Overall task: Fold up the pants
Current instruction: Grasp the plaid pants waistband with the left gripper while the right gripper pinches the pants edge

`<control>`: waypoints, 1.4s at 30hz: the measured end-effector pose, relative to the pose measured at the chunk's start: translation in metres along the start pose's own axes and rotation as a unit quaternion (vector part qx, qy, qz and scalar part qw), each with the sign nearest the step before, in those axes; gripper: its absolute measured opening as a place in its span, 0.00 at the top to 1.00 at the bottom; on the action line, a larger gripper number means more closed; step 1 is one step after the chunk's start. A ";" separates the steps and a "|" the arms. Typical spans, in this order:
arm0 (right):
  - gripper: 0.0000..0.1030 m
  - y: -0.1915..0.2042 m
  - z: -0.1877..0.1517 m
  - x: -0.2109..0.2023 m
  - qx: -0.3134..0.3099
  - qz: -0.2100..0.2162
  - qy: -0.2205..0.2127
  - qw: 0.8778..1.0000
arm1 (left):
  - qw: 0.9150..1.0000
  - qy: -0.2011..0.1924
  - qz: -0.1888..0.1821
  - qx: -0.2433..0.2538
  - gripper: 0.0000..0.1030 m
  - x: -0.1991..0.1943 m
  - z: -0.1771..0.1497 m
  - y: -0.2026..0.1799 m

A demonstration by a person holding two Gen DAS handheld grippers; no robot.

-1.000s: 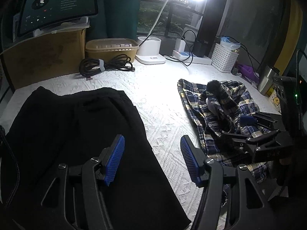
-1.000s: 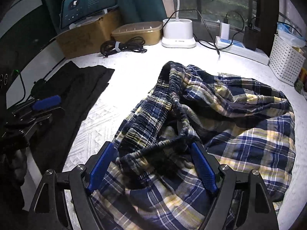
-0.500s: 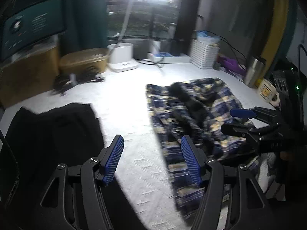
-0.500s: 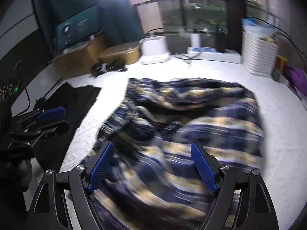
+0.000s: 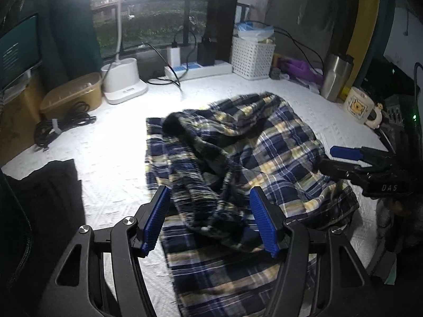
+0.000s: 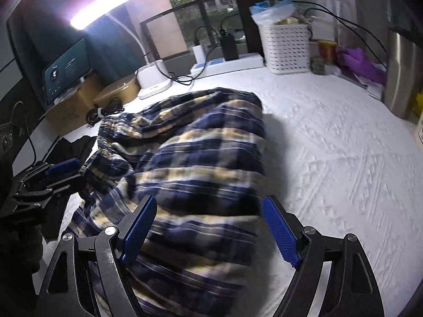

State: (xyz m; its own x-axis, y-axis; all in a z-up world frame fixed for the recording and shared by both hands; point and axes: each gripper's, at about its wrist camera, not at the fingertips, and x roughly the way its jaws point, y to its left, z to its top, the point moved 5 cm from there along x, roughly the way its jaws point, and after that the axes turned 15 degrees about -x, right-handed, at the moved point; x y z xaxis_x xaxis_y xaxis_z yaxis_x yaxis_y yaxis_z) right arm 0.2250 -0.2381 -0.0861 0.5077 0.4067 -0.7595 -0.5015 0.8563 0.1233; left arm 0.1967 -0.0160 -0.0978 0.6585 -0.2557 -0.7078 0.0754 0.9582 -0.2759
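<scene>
A: Nearest the left camera?
B: The left gripper [image 5: 210,222] – its blue ribbed fingers [image 5: 156,222] stand apart, with a bunched ridge of the crumpled navy, yellow and white plaid pants [image 5: 264,148] lying between them. The pads do not press on the cloth.
A: And the right one?
B: The right gripper [image 6: 211,229] has its fingers wide, over the near edge of the same plaid pants [image 6: 201,153], clamping nothing. That view is blurred.
A: Where do the pants lie?
B: In a rumpled heap mid-way across the white quilted tabletop [image 5: 111,142], waistband toward the left. A black folded garment [image 5: 50,192] lies at the left edge, apart from them.
A: Farther back?
B: A coiled black cable [image 5: 60,126], a tan lidded box [image 5: 71,95], a white lamp base [image 5: 123,82], a white perforated basket [image 5: 252,56] – all along the window.
</scene>
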 end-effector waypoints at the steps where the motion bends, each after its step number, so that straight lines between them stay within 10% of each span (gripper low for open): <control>1: 0.19 -0.003 -0.002 -0.001 0.004 -0.001 -0.001 1.000 | 1.000 0.000 0.000 0.005 0.40 0.001 -0.001 -0.003; 17: 0.19 -0.008 -0.026 -0.009 0.037 0.019 -0.008 0.999 | 0.999 0.042 0.026 0.014 0.50 0.020 -0.020 -0.006; 24: 0.81 0.002 -0.044 -0.010 0.034 0.040 0.010 0.999 | 0.999 0.026 0.018 0.007 0.76 0.014 -0.017 0.001; 27: 0.92 0.010 -0.047 -0.017 0.022 0.043 0.004 0.999 | 1.000 0.013 0.018 0.000 0.80 0.005 -0.017 0.007; 34: 0.94 0.029 -0.040 -0.046 -0.009 0.035 -0.015 0.999 | 1.000 -0.031 0.000 -0.001 0.82 -0.036 -0.003 0.006; 42: 0.94 0.017 -0.058 -0.022 0.016 0.010 0.029 0.999 | 1.000 0.011 0.014 -0.021 0.85 0.006 -0.017 0.031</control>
State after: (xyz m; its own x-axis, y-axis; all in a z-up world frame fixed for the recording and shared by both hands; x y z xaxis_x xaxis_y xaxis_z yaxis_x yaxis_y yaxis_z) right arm 0.1642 -0.2507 -0.1043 0.4552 0.4054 -0.7927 -0.4879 0.8583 0.1588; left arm 0.1897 0.0104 -0.1218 0.6429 -0.2318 -0.7301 0.0254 0.9590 -0.2822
